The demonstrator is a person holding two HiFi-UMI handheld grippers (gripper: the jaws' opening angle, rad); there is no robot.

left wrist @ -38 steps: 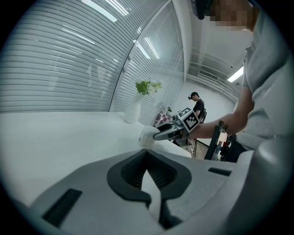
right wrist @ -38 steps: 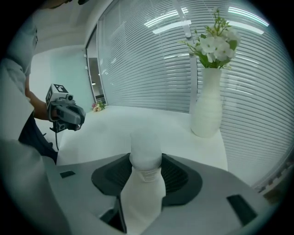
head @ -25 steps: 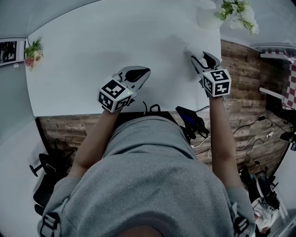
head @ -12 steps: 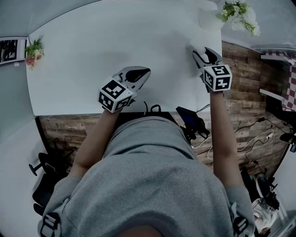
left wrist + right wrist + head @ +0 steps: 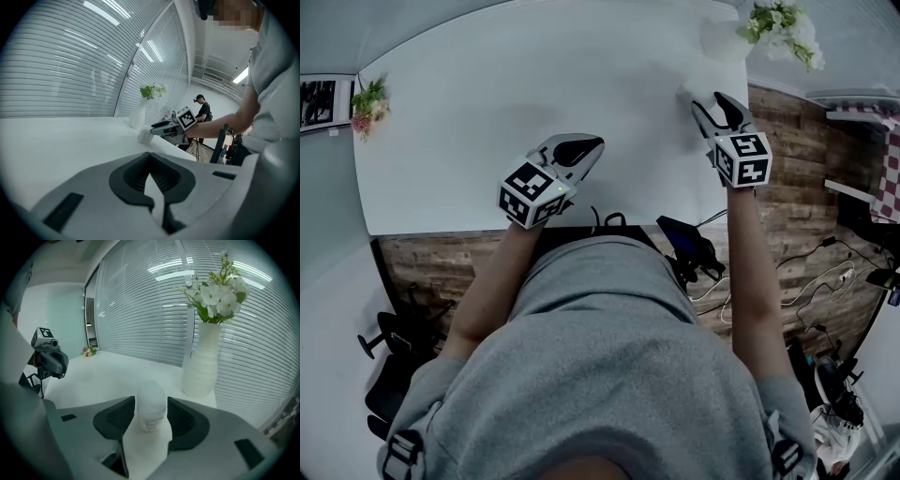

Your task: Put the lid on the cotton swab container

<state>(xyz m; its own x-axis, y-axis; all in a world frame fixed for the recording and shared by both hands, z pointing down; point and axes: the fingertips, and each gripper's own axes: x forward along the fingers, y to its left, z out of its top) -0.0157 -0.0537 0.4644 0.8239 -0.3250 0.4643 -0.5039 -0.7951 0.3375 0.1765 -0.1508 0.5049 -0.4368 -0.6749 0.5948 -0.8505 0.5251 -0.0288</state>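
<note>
The white cotton swab container (image 5: pixel 151 409) stands upright on the white table (image 5: pixel 525 84), with a rounded white top on it. My right gripper (image 5: pixel 151 414) is open, one pad on each side of the container with thin gaps showing. In the head view that gripper (image 5: pixel 717 103) is near the table's far right edge, with the container (image 5: pixel 685 93) at its tips. My left gripper (image 5: pixel 150 161) is shut and empty, and it rests low over the table's near edge (image 5: pixel 581 147). From the left gripper view the container (image 5: pixel 144 136) sits in front of the right gripper (image 5: pixel 164 127).
A white ribbed vase with white flowers (image 5: pixel 201 362) stands just beyond and right of the container, at the table's far right corner (image 5: pixel 722 37). A small flower pot (image 5: pixel 367 105) sits at the far left edge. Cables and gear lie on the floor at right.
My right gripper has drifted slightly away from me, toward the vase. The container stays where it stood and the left gripper has not moved.
</note>
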